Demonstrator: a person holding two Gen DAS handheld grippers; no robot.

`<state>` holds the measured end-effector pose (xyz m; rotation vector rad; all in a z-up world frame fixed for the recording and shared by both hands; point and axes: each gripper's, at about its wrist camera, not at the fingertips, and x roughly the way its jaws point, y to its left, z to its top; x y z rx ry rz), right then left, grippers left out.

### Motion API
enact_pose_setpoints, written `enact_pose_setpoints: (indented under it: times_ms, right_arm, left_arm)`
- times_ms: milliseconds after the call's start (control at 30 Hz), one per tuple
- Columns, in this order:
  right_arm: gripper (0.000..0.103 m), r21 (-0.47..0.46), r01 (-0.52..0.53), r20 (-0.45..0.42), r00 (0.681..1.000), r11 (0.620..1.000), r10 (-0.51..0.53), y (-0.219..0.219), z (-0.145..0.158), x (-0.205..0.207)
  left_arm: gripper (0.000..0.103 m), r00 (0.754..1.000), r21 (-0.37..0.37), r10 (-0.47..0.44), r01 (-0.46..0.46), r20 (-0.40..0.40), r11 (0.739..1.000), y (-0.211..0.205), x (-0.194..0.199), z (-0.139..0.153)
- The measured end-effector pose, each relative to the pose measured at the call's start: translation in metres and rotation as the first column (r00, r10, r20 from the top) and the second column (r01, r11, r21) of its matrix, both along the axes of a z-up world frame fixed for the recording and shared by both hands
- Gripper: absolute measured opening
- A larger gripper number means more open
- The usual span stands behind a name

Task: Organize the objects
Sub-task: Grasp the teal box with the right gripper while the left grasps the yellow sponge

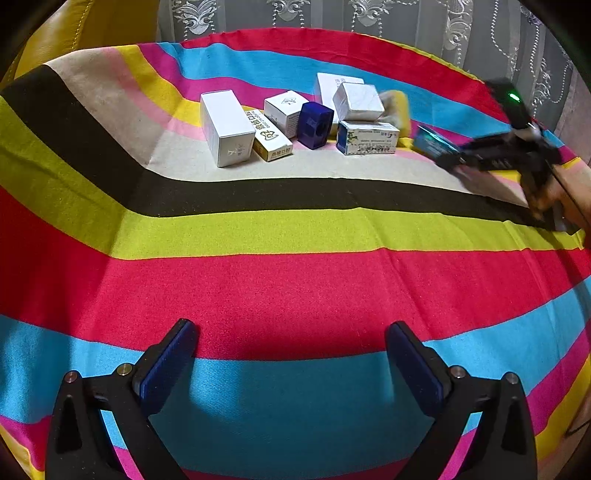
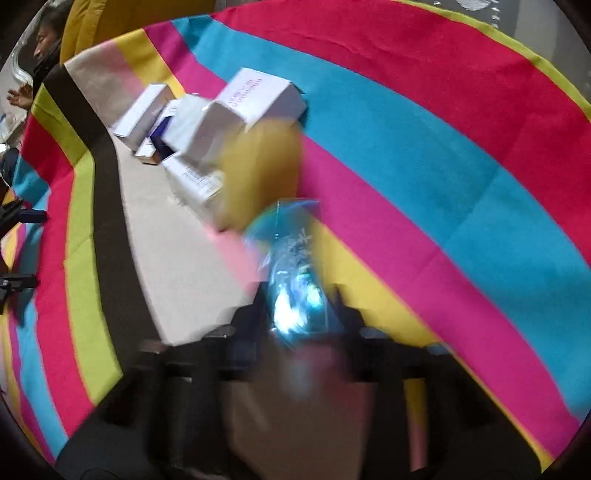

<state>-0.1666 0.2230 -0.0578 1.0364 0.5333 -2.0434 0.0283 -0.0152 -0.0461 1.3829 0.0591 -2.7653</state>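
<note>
A cluster of small boxes stands at the far middle of the striped cloth (image 1: 295, 280): a tall white box (image 1: 225, 127), a yellow-and-white box (image 1: 271, 138), a dark blue box (image 1: 314, 124), and a white box (image 1: 358, 100) stacked on a printed one (image 1: 369, 138). A yellow soft object (image 1: 397, 109) lies behind them. My left gripper (image 1: 291, 328) is open and empty above the near stripes. My right gripper (image 1: 448, 157) comes in from the right, shut on a shiny blue box (image 1: 430, 142). The right wrist view is blurred, with the shiny blue box (image 2: 295, 251) between the fingers of my right gripper (image 2: 299, 299), near the yellow object (image 2: 262, 173).
A lace curtain (image 1: 369, 18) hangs behind the cloth's far edge. A yellow cushion (image 1: 55, 40) sits at the back left. A person (image 2: 48, 33) is beyond the cloth's left end in the right wrist view. A large white box (image 2: 258, 94) stands at the group's far side.
</note>
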Motion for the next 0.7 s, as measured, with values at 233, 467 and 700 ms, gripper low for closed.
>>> enact_pose_setpoints:
  times_ms: [233,467,700]
  right_arm:
    - [0.032,0.032,0.102,-0.030,0.994,0.994,-0.101,0.046,0.003,0.108]
    - [0.033,-0.002,0.309,-0.002,0.951,0.951,-0.309,0.096,0.003,0.168]
    - [0.033,-0.047,0.389,-0.020,0.920,0.920,-0.391,0.112,0.002,0.188]
  left_arm:
    - [0.103,0.997,0.020,-0.057,0.056,0.057,0.998,0.031,-0.022,0.005]
    - [0.103,0.966,0.099,-0.258,0.254,0.034,0.962,0.112,-0.101,0.013]
    - [0.103,0.963,-0.104,-0.270,0.266,-0.021,0.958,0.163,-0.211,0.022]
